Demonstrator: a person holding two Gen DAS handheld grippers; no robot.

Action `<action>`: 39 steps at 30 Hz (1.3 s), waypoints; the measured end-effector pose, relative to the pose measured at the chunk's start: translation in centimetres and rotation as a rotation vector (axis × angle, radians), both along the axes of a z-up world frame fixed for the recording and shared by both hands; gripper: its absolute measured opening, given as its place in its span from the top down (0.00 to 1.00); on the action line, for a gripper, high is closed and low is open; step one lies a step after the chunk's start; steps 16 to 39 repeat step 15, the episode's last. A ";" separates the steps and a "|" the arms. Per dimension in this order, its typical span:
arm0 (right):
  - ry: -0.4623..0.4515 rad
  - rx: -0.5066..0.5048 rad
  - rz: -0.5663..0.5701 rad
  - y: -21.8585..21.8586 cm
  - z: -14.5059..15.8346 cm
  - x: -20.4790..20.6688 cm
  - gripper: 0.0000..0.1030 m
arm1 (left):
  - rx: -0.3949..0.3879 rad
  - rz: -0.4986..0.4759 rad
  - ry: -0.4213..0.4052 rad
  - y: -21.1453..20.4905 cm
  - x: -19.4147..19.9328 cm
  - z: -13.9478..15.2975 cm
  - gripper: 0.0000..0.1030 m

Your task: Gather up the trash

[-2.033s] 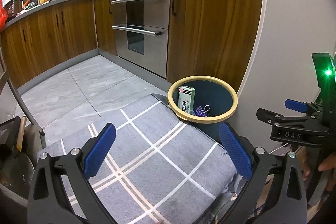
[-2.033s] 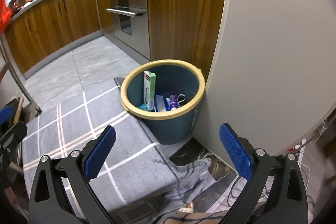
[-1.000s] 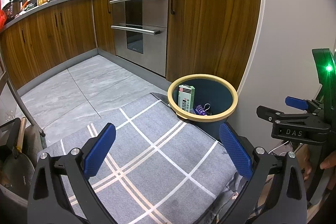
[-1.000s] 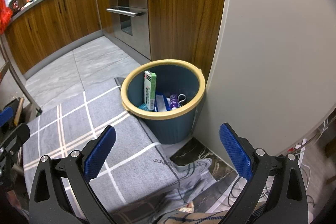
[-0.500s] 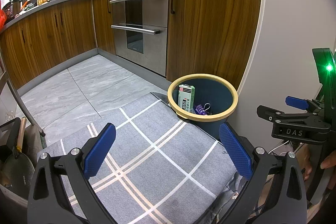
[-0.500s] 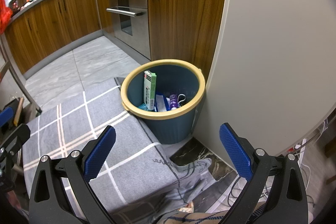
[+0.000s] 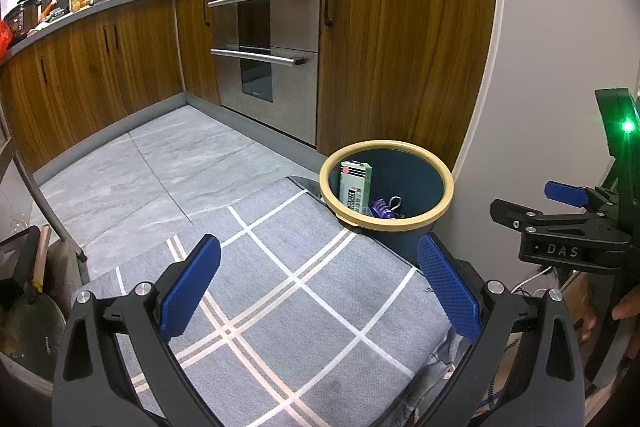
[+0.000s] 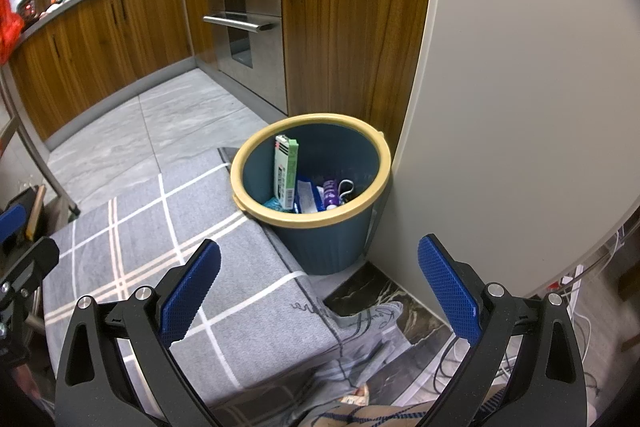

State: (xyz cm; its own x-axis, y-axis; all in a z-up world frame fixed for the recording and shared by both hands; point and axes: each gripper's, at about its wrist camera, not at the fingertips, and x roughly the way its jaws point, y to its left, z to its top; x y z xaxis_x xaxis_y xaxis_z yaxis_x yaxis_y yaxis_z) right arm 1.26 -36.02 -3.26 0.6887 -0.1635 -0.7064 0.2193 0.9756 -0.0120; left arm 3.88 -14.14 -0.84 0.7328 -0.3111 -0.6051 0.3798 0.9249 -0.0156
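Note:
A dark blue trash bin with a yellow rim (image 7: 442, 173) (image 8: 362, 133) stands on the floor against a grey wall panel. Inside it a green and white carton (image 7: 354, 188) (image 8: 285, 171) stands upright, with a purple item (image 7: 382, 208) (image 8: 330, 195) and wrappers beside it. My left gripper (image 7: 319, 289) is open and empty, above a grey plaid cloth (image 7: 280, 303), short of the bin. My right gripper (image 8: 319, 289) is open and empty, just in front of the bin; it also shows in the left wrist view (image 7: 568, 219).
Wooden kitchen cabinets (image 7: 404, 39) and a steel oven (image 7: 268, 39) line the far side. Grey tile floor (image 7: 160, 163) lies to the left. A pan and utensils (image 7: 28, 307) sit at the far left. Cables (image 8: 580, 307) lie at the right.
Both views have barely shifted; the bin sits slightly higher in the left wrist view than two seconds ago. Both grippers stay open and empty.

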 end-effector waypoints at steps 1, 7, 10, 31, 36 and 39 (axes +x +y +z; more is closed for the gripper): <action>0.000 0.000 0.000 0.0 0.0 0.0 0.05 | -0.002 0.003 0.001 0.0 0.1 0.0 0.06; 0.008 -0.019 0.017 0.5 0.0 0.4 0.05 | -0.009 0.047 0.006 0.8 0.4 0.0 0.06; 0.045 -0.028 0.019 1.8 -0.4 1.4 0.05 | -0.016 0.127 0.047 2.0 1.3 -0.7 0.06; 0.240 0.081 -0.003 5.3 -5.0 6.9 0.05 | -0.055 0.290 0.138 6.4 4.3 -3.3 0.05; 0.240 0.081 -0.003 5.3 -5.0 6.9 0.05 | -0.055 0.290 0.138 6.4 4.3 -3.3 0.05; 0.240 0.081 -0.003 5.3 -5.0 6.9 0.05 | -0.055 0.290 0.138 6.4 4.3 -3.3 0.05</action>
